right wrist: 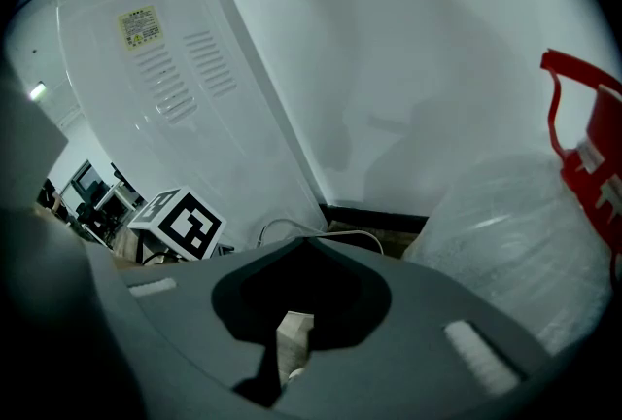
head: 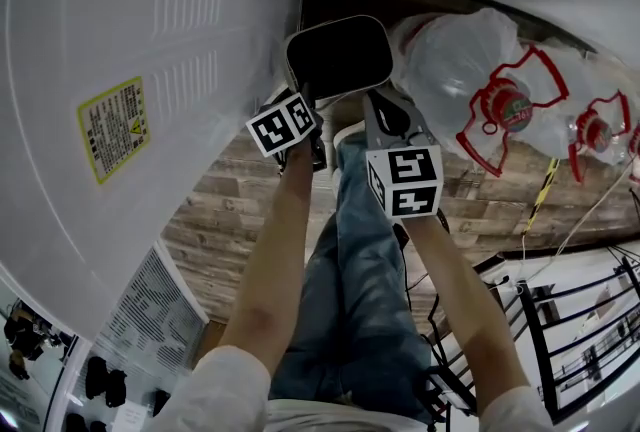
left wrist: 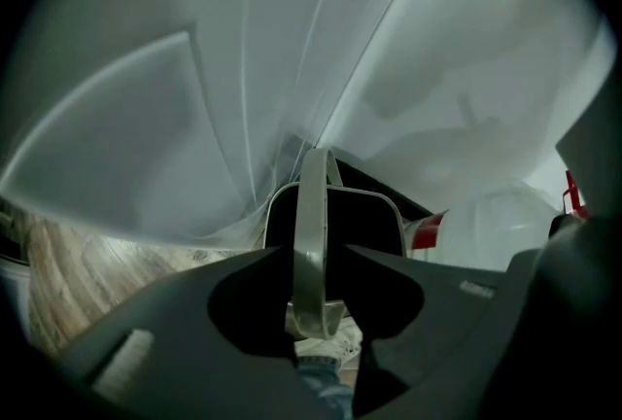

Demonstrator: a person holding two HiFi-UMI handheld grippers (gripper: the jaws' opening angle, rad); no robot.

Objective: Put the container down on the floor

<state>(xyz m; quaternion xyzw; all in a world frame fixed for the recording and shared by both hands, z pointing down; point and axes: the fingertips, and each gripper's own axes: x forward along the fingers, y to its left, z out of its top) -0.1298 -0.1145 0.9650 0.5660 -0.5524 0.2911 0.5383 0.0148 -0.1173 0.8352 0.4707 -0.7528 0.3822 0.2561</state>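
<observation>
A tall white appliance (head: 130, 50) fills the left of the head view, standing on a wood-plank floor (head: 230, 210). Big clear water jugs (head: 470, 60) with red handles crowd the right. Between them, close to the dark skirting at the wall, is the container (head: 340, 55), a dark tub with a pale rim (left wrist: 313, 214).

I judge the lowering to be in hand and close to its end. The tub is down in the gap between appliance and jugs, but no view shows whether its base meets the planks. The next move calls for easing it straight down until it sits flat, clear of the appliance's side and the nearest jug, and only then letting the rim go.

Both forearms reach out and down, roughly parallel, on either side of the person's jeans (head: 355, 290). The left gripper (left wrist: 313, 267) takes the load, its jaws clamped on the upright pale rim, which runs up between them. The right gripper (right wrist: 303, 253) sits just beside the tub's near right corner. Its jaws are drawn together with nothing between the tips, and I cannot tell whether it touches the tub
</observation>
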